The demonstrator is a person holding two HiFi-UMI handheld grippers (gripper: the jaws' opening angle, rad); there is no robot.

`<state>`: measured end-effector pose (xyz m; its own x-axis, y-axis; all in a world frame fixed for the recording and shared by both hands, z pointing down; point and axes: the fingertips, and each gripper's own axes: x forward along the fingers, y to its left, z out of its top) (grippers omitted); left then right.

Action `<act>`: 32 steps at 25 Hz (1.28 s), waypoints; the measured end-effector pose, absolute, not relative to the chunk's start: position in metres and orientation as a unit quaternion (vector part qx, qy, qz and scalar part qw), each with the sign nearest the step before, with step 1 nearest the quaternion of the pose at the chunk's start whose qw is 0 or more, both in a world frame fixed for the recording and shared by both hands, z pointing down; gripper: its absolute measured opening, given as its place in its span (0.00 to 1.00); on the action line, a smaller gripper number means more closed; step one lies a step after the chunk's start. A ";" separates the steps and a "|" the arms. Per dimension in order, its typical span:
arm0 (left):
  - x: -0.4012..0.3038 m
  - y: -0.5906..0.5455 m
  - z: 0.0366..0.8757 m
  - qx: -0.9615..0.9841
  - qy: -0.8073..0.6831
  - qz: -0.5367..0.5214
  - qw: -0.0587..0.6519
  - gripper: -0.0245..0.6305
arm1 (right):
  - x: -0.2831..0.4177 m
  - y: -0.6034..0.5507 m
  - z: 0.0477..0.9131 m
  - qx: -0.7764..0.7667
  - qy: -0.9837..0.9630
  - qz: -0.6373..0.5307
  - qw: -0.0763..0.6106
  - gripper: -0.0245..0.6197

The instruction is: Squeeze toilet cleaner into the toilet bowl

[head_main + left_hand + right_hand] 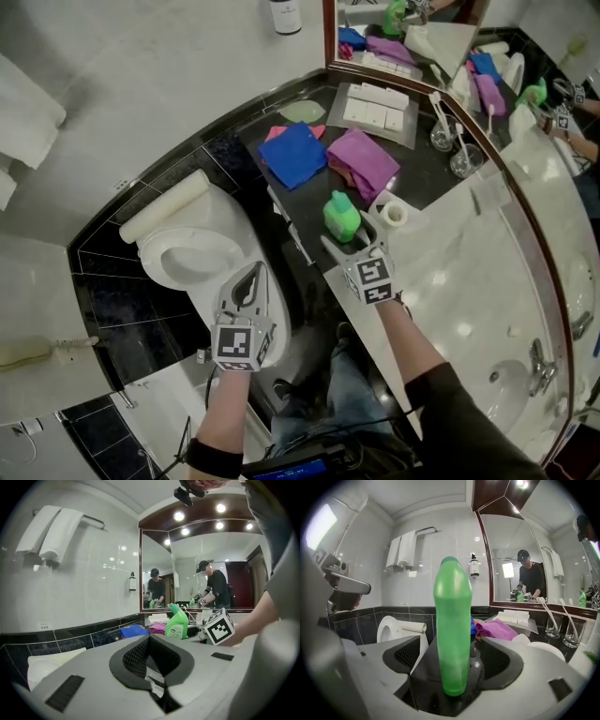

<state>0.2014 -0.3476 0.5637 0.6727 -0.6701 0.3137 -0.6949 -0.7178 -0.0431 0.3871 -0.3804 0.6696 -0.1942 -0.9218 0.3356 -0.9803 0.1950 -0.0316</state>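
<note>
Toilet bowl (161,270): open, just ahead-left of left gripper (251,277), whose jaws are pressed together, empty, apparently idle. Right gripper (352,236): jaws spread wide either side of upright green toilet cleaner bottle (452,620) on counter (281,204), pads clear of it, seemingly poised to grasp.

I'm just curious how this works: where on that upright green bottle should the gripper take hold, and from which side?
Probably grip the green bottle around its middle, coming level from the front edge of the counter. It stands upright, tall and narrow, and the open jaws of the right gripper flank its sides without touching.
</note>
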 end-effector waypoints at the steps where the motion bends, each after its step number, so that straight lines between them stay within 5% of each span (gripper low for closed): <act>1: 0.203 -0.351 0.568 0.914 -0.371 0.158 0.034 0.04 | 0.389 -0.385 0.672 0.623 -0.764 0.119 0.119 0.70; 12: 0.226 -0.370 0.586 0.912 -0.375 0.161 0.042 0.04 | 0.384 -0.415 0.665 0.607 -0.784 0.101 0.085 0.70; 15: 0.228 -0.373 0.589 0.912 -0.374 0.165 0.042 0.04 | 0.379 -0.419 0.662 0.598 -0.792 0.096 0.077 0.61; 19: 0.227 -0.374 0.598 0.911 -0.374 0.173 0.039 0.04 | 0.375 -0.421 0.660 0.593 -0.797 0.082 0.080 0.34; 32: 0.214 -0.365 0.609 0.905 -0.383 0.181 0.041 0.04 | 0.378 -0.420 0.660 0.609 -0.785 0.077 0.087 0.32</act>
<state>0.2136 -0.3648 0.6092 0.6406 -0.6787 0.3591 -0.7086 -0.7027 -0.0639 0.3780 -0.4202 0.6595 -0.2429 -0.9423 0.2305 -0.9691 0.2460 -0.0154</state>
